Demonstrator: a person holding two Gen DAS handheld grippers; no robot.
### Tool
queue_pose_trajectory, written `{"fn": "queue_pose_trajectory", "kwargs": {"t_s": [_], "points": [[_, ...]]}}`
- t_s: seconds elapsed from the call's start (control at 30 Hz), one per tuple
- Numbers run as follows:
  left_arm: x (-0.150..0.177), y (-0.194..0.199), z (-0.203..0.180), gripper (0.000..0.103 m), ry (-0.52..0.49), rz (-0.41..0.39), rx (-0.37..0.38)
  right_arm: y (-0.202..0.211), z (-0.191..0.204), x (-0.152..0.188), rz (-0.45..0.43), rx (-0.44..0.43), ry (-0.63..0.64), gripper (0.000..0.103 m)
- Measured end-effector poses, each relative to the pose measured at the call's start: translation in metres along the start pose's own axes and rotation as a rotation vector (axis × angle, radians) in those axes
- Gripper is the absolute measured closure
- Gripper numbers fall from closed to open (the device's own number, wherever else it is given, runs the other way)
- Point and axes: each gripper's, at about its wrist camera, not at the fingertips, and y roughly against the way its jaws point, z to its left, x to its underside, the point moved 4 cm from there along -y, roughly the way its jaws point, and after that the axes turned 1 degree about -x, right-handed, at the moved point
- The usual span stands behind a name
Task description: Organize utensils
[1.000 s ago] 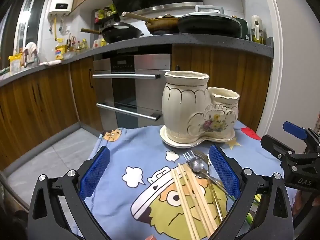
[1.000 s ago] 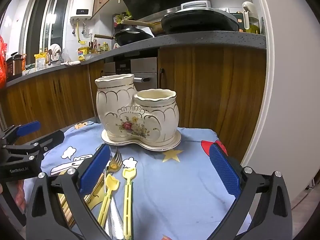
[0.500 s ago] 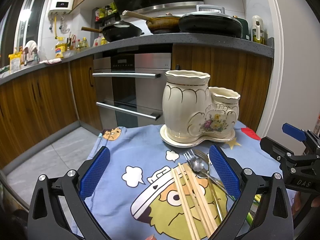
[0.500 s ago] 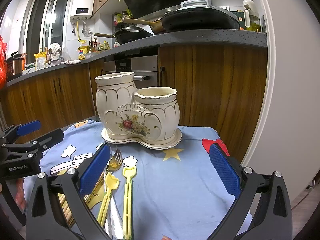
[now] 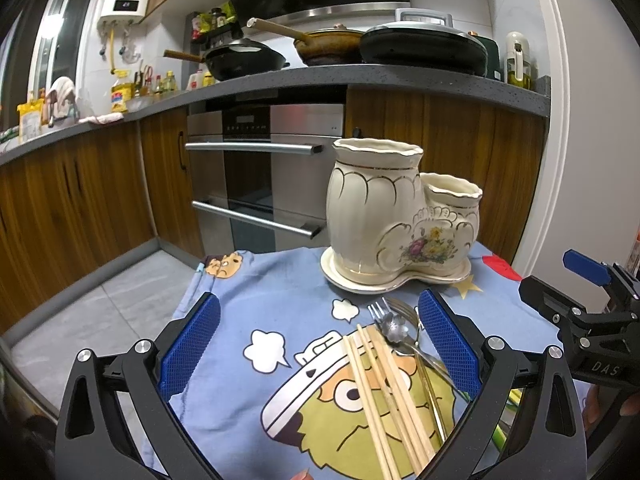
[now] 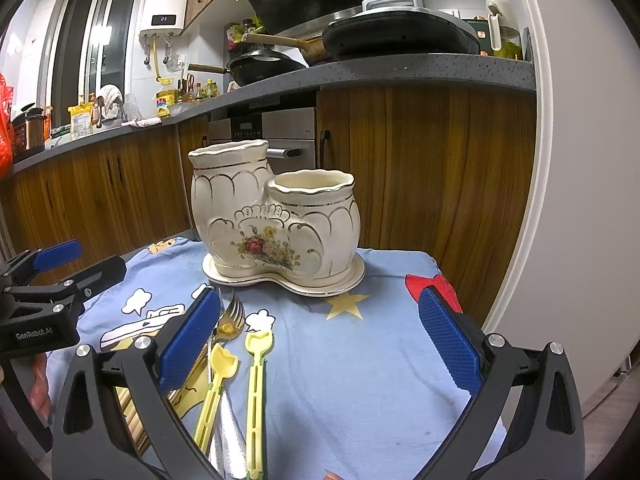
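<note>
A cream ceramic utensil holder [image 5: 400, 220] [image 6: 272, 224] with a tall and a short pot stands at the back of the blue cartoon tablecloth [image 5: 280, 308] [image 6: 360, 344]. In front of it lie wooden chopsticks [image 5: 384, 392], a silver fork [image 5: 378, 312] and a silver spoon [image 5: 396, 330]. In the right wrist view a gold fork [image 6: 232, 316] and two yellow plastic utensils [image 6: 256, 376] lie beside them. My left gripper [image 5: 318, 344] hangs open over the chopsticks, holding nothing. My right gripper [image 6: 318, 344] stands open above bare cloth, right of the yellow utensils.
Wooden cabinets and a steel oven [image 5: 264, 176] stand behind the table under a grey counter carrying pans [image 5: 420, 46]. A white wall [image 6: 580, 200] is at the right. The table's left edge drops to a grey tiled floor [image 5: 120, 292].
Both views have shifted very slightly, the holder sitting a little lower in the frames. The grippers stay open and the utensils have not moved.
</note>
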Motion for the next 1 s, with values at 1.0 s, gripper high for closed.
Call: {"fn": "queue_pose_trajectory", "kwargs": {"t_s": [1.0], "points": [[0.0001, -0.0013, 0.0013, 0.005, 0.006, 0.005, 0.002, -0.0020, -0.0007, 0.0015, 0.008, -0.003, -0.004, 0.005]]}}
